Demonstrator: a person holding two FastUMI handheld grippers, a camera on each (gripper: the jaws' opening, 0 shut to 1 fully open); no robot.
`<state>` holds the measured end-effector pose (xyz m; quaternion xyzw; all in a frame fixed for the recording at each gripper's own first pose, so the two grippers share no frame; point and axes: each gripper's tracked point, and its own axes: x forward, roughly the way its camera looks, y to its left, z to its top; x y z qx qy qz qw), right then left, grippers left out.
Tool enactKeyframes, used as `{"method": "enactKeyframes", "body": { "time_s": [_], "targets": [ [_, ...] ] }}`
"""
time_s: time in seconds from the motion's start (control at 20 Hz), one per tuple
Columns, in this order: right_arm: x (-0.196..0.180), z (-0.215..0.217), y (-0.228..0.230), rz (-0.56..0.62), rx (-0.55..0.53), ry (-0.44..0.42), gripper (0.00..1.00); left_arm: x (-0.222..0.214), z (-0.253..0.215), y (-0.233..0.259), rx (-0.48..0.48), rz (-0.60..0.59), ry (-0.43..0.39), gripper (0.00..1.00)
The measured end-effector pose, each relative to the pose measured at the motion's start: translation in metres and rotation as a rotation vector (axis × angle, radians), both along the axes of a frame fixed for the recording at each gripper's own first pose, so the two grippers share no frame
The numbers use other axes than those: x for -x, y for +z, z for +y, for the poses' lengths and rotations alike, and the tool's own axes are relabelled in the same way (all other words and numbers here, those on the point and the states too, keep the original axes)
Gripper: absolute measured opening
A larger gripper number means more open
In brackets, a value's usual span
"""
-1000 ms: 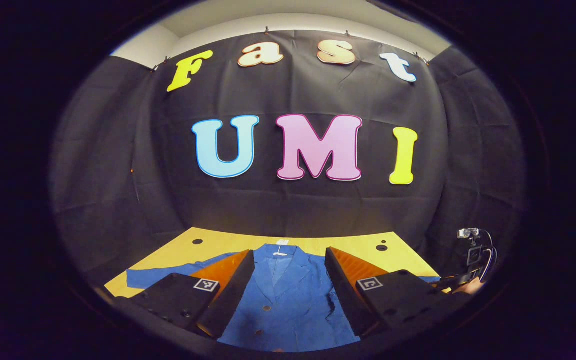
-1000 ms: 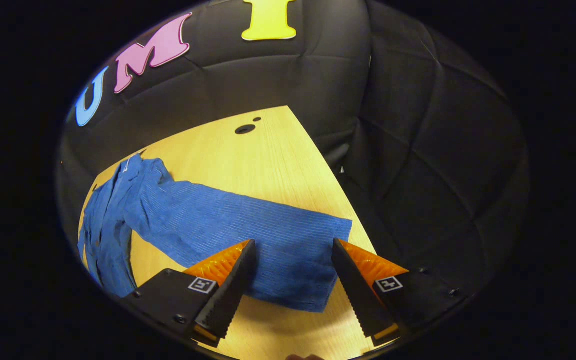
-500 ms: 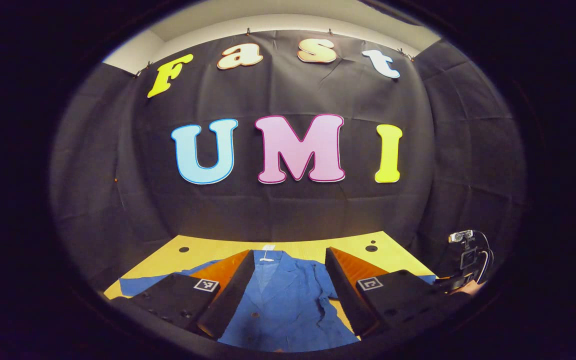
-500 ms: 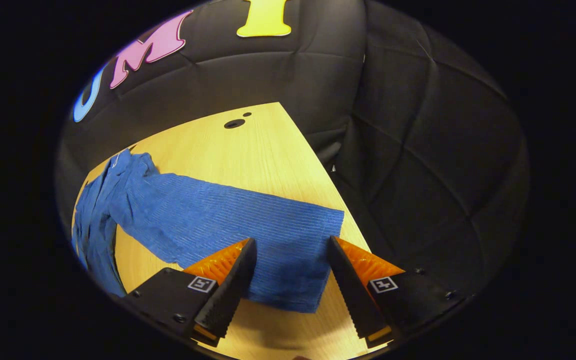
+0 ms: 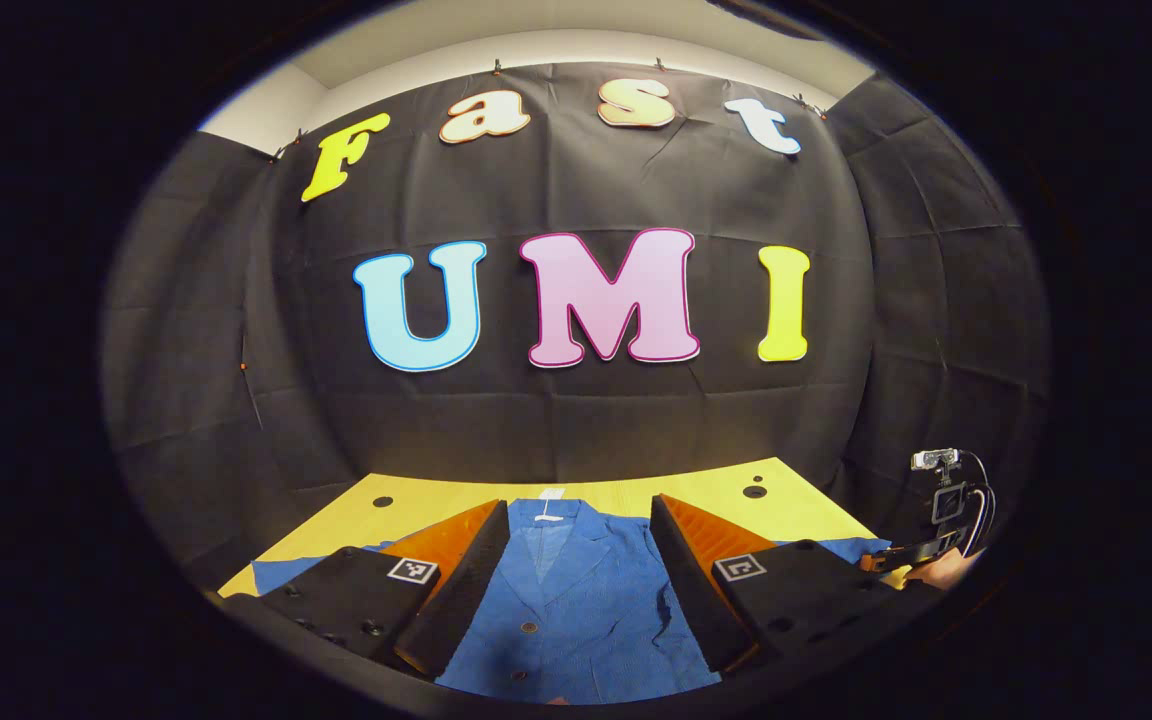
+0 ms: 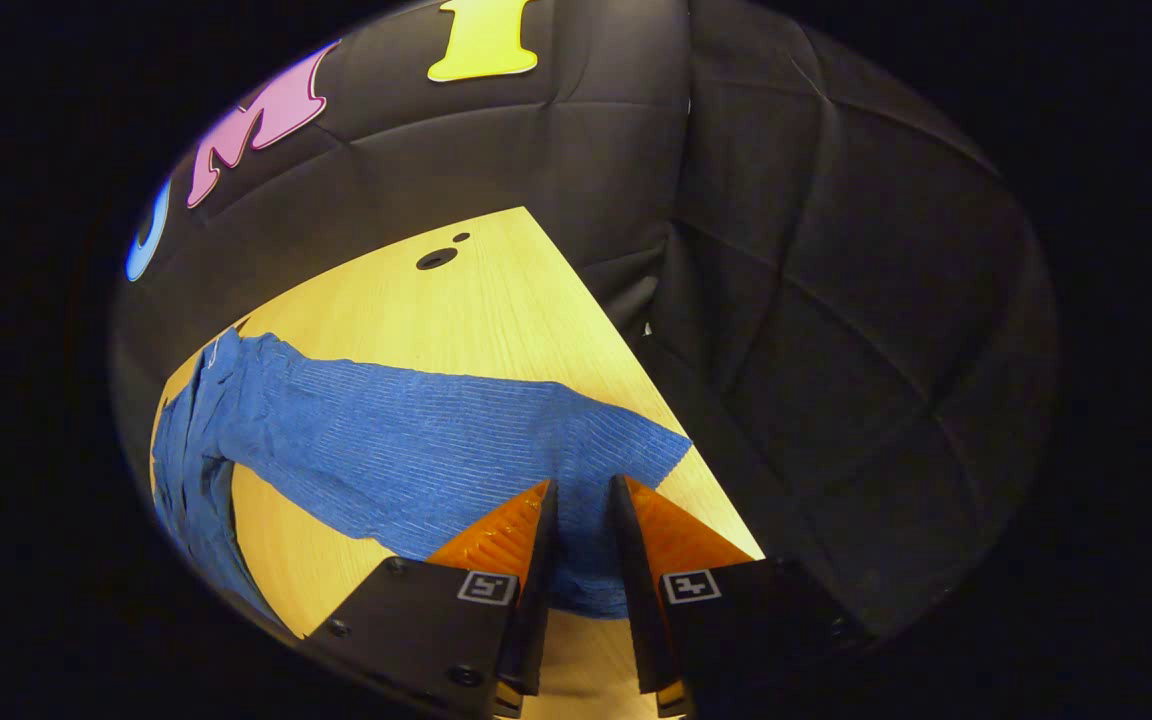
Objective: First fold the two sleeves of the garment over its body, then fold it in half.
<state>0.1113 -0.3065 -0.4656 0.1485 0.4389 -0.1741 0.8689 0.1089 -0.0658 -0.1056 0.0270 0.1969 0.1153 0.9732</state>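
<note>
Garment (image 5: 576, 600): blue jacket flat on yellow table (image 6: 496, 300), collar toward far wall | right tongs (image 6: 584, 500): nearly closed around sleeve (image 6: 456, 450) cuff (firm contact unclear) | left tongs (image 5: 576, 530): spread wide above jacket body, holding nothing.

Pale yellow wood-grain table (image 6: 496, 300), with small round dark holes (image 6: 436, 259) near its far edge. Lying flat on it: one blue ribbed button-front garment (image 5: 576, 600) (sleeve (image 6: 416, 440) stretched toward the table's right edge).

Black cloth wall (image 5: 576, 420) behind a yellow wooden table (image 6: 496, 300).
</note>
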Motion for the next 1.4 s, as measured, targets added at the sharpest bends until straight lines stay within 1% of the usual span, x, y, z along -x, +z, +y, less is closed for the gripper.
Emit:
{"method": "enactKeyframes", "body": {
  "time_s": [0.05, 0.15, 0.3, 0.35, 0.4, 0.6, 0.7, 0.85, 0.9, 0.95, 1.05, 1.2, 1.35, 1.4],
  "targets": [
    [0.0, 0.003, 0.001, -0.002, -0.022, -0.005, 0.39, 0.001, 0.002, 0.001, 0.001, 0.002, 0.002, 0.83],
    [-0.004, 0.003, 0.001, -0.012, -0.038, -0.024, 0.05, 0.004, 0.003, 0.003, -0.003, -0.001, 0.001, 0.83],
    [-0.004, 0.013, 0.002, -0.011, -0.076, -0.008, 0.05, 0.01, 0.005, 0.007, -0.017, -0.013, -0.002, 0.83],
    [-0.004, 0.015, 0.002, -0.016, -0.07, 0.003, 0.05, 0.012, 0.004, 0.009, -0.023, -0.017, -0.004, 0.83],
    [-0.002, 0.018, 0.005, -0.016, -0.073, 0.019, 0.02, 0.014, 0.005, 0.012, -0.031, -0.021, -0.009, 0.83],
    [0.0, 0.028, 0.015, -0.046, -0.07, 0.07, 0.02, 0.023, 0.007, 0.018, -0.057, -0.042, -0.021, 0.83],
    [-0.001, 0.03, 0.021, -0.06, -0.079, 0.071, 0.02, 0.027, 0.006, 0.017, -0.044, -0.04, -0.02, 0.83],
    [-0.002, 0.031, 0.036, -0.083, -0.089, 0.05, 0.02, 0.03, 0.006, 0.02, -0.046, -0.051, -0.024, 0.82],
    [0.0, 0.034, 0.043, -0.088, -0.103, 0.042, 0.0, 0.03, 0.005, 0.02, -0.044, -0.056, -0.026, 0.83],
    [0.002, 0.036, 0.052, -0.1, -0.109, 0.034, 0.02, 0.031, 0.004, 0.022, -0.04, -0.062, -0.03, 0.83],
    [0.005, 0.042, 0.073, -0.133, -0.109, 0.033, 0.02, 0.035, 0.005, 0.025, -0.036, -0.077, -0.03, 0.82],
    [0.014, 0.055, 0.106, -0.181, -0.093, 0.067, 0.01, 0.042, 0.007, 0.027, -0.037, -0.1, -0.043, 0.83],
    [0.02, 0.069, 0.147, -0.252, -0.047, 0.115, 0.02, 0.055, 0.021, 0.028, -0.036, -0.11, -0.021, 0.83],
    [0.02, 0.075, 0.159, -0.274, -0.032, 0.129, 0.0, 0.058, 0.025, 0.029, -0.029, -0.117, -0.013, 0.83]
  ]
}}
